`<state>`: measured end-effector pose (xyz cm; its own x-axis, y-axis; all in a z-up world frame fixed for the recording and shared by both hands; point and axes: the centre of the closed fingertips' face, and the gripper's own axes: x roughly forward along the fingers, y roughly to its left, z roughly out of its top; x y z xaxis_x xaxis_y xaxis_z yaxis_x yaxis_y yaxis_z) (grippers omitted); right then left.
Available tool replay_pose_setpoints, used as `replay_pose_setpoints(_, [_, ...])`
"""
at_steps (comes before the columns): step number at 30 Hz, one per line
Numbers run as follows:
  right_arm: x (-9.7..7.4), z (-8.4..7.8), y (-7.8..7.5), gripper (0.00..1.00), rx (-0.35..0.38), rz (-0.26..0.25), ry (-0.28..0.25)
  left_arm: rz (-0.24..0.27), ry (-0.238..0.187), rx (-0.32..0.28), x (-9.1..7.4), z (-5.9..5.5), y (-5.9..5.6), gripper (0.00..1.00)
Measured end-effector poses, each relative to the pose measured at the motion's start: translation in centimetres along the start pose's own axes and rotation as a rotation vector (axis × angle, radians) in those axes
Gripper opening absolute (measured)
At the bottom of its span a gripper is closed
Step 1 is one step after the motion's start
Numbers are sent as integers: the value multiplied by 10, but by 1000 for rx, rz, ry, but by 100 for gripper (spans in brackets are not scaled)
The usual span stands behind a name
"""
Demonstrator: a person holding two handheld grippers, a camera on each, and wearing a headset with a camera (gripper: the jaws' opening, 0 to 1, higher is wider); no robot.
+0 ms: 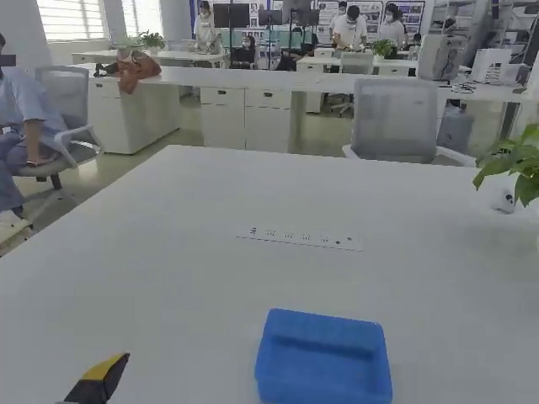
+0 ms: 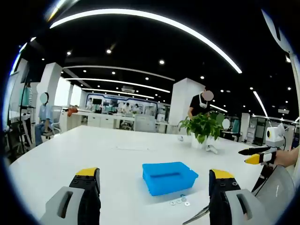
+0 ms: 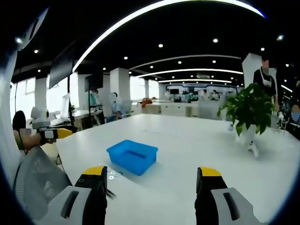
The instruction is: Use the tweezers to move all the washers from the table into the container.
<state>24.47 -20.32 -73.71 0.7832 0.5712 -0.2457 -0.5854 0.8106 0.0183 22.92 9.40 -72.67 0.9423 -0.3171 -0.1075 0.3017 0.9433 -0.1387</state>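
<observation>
Left gripper above table edge, jaws wide apart, empty. Right gripper jaws also spread, empty. Blue container sits on white table. Washers clustered on table just beside container. Tweezers lie near washers, untouched.

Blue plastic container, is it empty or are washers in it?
Empty: the blue plastic container shows a bare floor, and the small metal washers lie on the white table beside it.
</observation>
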Motion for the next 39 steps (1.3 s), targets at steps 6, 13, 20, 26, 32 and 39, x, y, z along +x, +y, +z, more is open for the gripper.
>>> replay_pose_setpoints(6, [0, 0, 0, 76, 2, 0, -3, -6, 14, 17, 1, -2, -2, 99])
replay_pose_setpoints(13, [0, -5, 0, 76, -7, 14, 16, -2, 16, 17, 1, -3, -1, 99])
replay_pose_setpoints(20, [0, -8, -3, 76, -8, 15, 31, -7, 20, 22, 1, -4, -2, 99])
replay_pose_setpoints(26, [2, -11, -1, 75, -18, 23, 52, -13, 27, 29, 1, -5, -3, 99])
replay_pose_setpoints(32, [2, -16, -2, 74, -15, 18, 73, -25, 32, 26, 2, -5, -5, 99])
replay_pose_setpoints(39, [3, -15, 0, 74, -16, 19, 75, -19, 41, 38, 2, -7, -4, 99])
